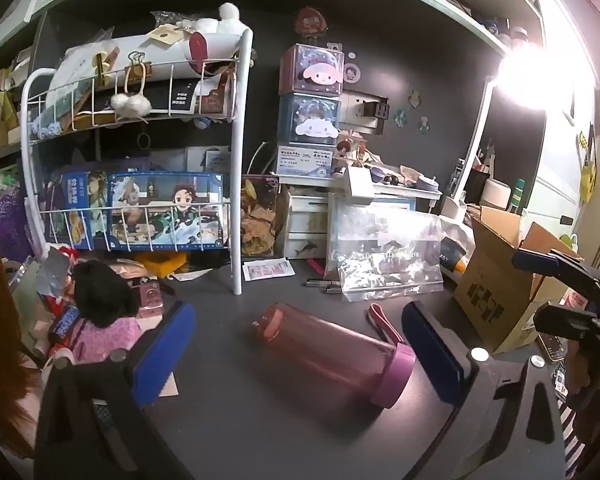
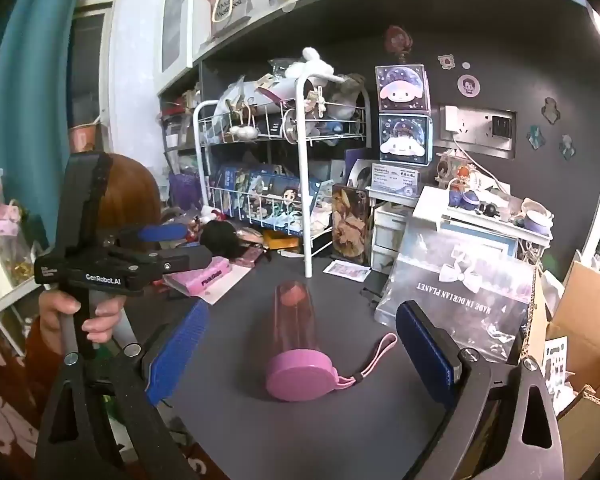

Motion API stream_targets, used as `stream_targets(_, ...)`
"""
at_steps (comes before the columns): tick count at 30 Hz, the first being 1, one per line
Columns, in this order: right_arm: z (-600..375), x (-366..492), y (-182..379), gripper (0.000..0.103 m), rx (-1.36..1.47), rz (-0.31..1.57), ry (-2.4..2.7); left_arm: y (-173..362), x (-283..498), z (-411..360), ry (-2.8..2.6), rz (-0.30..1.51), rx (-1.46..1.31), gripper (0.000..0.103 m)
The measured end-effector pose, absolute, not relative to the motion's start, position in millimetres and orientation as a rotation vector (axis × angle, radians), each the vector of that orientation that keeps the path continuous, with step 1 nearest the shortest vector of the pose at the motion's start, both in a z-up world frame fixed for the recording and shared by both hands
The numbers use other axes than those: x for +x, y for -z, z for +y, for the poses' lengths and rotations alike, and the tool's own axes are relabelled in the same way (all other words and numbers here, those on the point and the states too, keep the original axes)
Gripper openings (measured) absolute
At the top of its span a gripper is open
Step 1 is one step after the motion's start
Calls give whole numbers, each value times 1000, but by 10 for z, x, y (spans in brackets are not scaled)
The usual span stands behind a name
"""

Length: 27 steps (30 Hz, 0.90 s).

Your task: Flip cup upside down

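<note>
Pink bottle-cup [image 2: 294, 344] lies sideways on table [image 2: 300, 432]; both tools [image 1: 296, 356] [image 2: 300, 348] released, empty. Grasp and flip both remain.

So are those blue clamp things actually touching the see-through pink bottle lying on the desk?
Apart. In the right wrist view, the right gripper has bare dark desk showing between each jaw and the translucent pink bottle.
</note>
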State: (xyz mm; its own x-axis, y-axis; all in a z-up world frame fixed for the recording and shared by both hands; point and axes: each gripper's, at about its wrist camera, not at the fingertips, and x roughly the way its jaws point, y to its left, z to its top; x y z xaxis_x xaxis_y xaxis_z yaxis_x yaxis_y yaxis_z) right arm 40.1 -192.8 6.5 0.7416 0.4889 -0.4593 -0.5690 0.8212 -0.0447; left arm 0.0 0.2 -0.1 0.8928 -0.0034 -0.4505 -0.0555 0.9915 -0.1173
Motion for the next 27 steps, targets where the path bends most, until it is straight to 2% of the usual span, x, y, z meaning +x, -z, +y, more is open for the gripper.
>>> stream_targets(27,-2007,411,-4,95,-148,464,-583,-16,7,-80,-22,469,-122,103)
